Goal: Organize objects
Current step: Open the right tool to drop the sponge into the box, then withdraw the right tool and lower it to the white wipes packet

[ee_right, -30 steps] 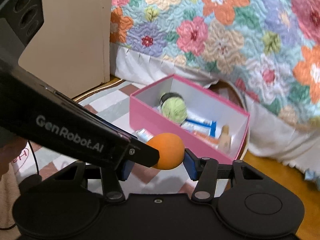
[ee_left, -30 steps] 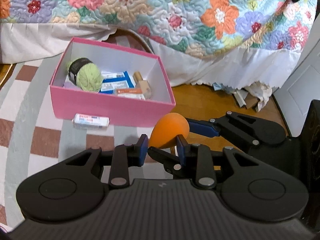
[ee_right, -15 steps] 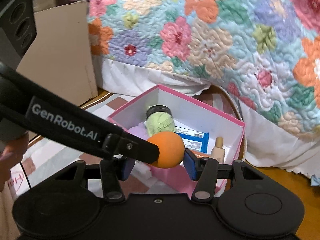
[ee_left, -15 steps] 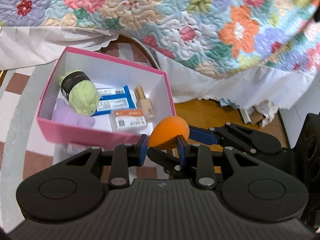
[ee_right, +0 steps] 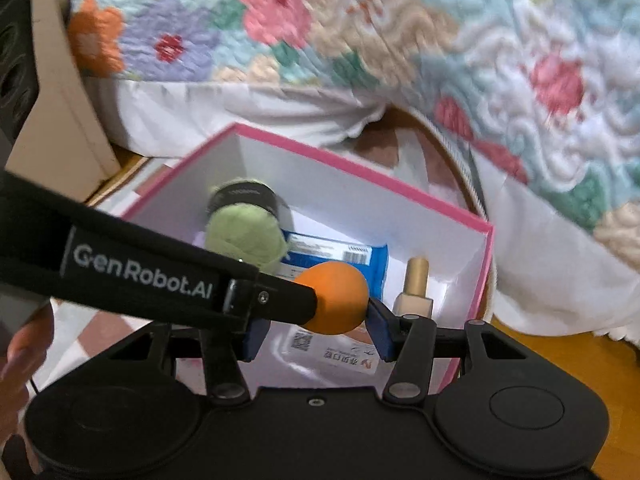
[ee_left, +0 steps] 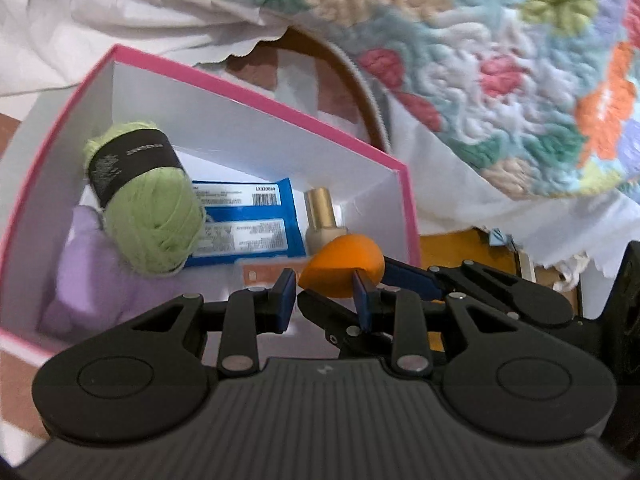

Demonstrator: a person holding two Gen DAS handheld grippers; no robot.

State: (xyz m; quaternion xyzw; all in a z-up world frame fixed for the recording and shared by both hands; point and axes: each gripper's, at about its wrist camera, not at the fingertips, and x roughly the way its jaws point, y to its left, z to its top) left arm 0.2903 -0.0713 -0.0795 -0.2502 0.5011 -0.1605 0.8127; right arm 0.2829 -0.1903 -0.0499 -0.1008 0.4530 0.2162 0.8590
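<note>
An orange makeup sponge (ee_left: 342, 268) (ee_right: 334, 298) hangs over the pink box (ee_left: 256, 94) (ee_right: 360, 174), near its right end. My right gripper (ee_right: 314, 332) is shut on the orange makeup sponge. My left gripper (ee_left: 324, 300) crosses in front of the right one, and the sponge sits between its blue pads too; its jaws stand close around the sponge. The box holds a green yarn ball (ee_left: 150, 206) (ee_right: 244, 234), a blue packet (ee_left: 244, 220), a foundation bottle (ee_left: 322, 216) (ee_right: 414, 288), a lilac cloth (ee_left: 84, 264) and an orange-and-white carton (ee_right: 332, 352).
A flowered quilt (ee_left: 460, 48) (ee_right: 360, 32) with a white skirt hangs behind the box. A cardboard panel (ee_right: 52, 92) stands at the left. Wooden floor (ee_left: 452, 248) lies right of the box, a checked rug (ee_right: 100, 328) under it.
Both grippers moved forward together with the sponge, from in front of the box to over its inside. The small carton on the rug has dropped out of view.
</note>
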